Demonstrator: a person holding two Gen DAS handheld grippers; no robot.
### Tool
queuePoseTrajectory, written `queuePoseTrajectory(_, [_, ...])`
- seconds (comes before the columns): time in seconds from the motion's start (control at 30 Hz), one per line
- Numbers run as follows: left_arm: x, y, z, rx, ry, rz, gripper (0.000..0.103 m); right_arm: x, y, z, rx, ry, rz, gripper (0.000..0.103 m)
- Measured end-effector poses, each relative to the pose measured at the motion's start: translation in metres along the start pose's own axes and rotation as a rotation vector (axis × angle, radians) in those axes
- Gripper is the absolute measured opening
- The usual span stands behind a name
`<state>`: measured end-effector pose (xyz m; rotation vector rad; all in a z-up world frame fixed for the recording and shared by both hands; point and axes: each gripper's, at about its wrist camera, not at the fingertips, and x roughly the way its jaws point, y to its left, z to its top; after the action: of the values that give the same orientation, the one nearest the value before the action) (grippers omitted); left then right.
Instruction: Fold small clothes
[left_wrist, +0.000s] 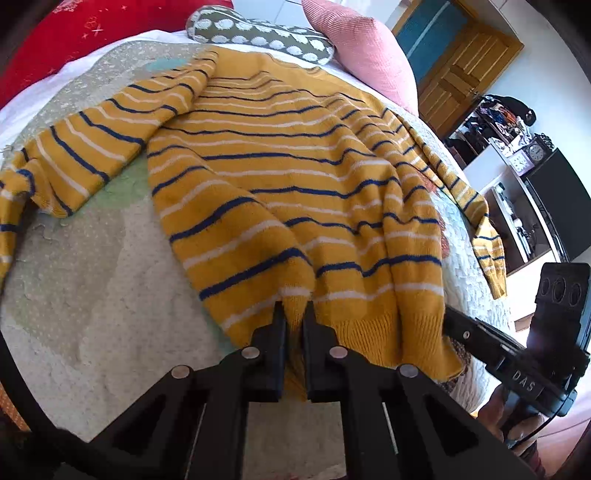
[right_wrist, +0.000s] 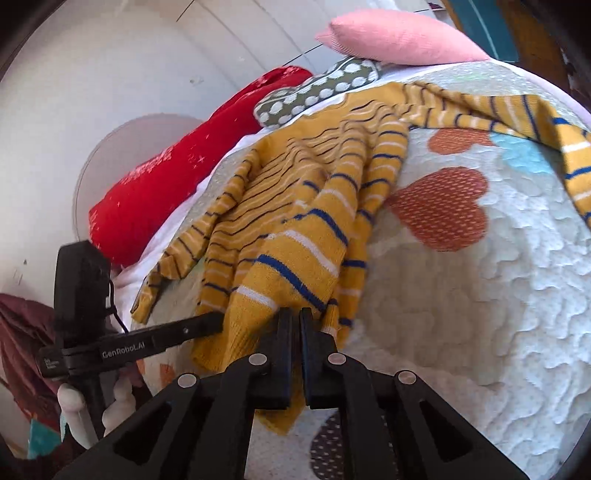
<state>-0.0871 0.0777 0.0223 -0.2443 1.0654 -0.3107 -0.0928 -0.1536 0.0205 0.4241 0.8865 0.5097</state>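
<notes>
Item: mustard sweater with navy and white stripes, spread on a quilted bedspread ahead of both grippers. Its ribbed hem is pinched at 2 places. The left gripper is clamped almost fully closed on a fold of hem directly between its fingers. The right gripper is likewise closed tight on the hem edge, the cloth bunched and lifted ahead of it. 1 sleeve is laid out to the left of the left gripper. 3 pillows are seen beyond the sweater: red pillow, spotted pillow, pink pillow.
</notes>
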Motion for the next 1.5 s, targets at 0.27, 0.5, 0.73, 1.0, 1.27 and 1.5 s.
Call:
queuePoseTrajectory(0.27, [-0.007,0.031,0.004,-0.022,-0.010,0.059,0.007,-0.014,-0.015,-0.004,0.025,-0.049,-0.065,0.008])
queuePoseTrajectory(0.5, [-0.002,0.032,0.006,-0.037,-0.010,0.053,0.008,0.006,-0.031,0.006,0.091,-0.011,-0.106,0.040])
queuePoseTrajectory(0.73, [-0.016,0.017,0.002,-0.014,-0.035,0.092,0.007,0.028,-0.026,0.008,0.162,-0.019,-0.027,0.008])
queuePoseTrajectory(1.0, [-0.048,-0.010,-0.030,0.008,-0.079,0.114,0.005,-0.098,-0.065,-0.007,0.223,-0.241,-0.187,0.006])
queuePoseTrajectory(1.27, [-0.045,0.005,-0.075,-0.036,-0.011,0.135,0.004,-0.102,-0.069,-0.047,0.207,-0.172,-0.227,0.006])
queuePoseTrajectory(1.5, [-0.071,0.004,-0.068,-0.030,-0.097,0.092,0.045,-0.120,-0.060,-0.062,0.131,-0.181,-0.317,0.007])
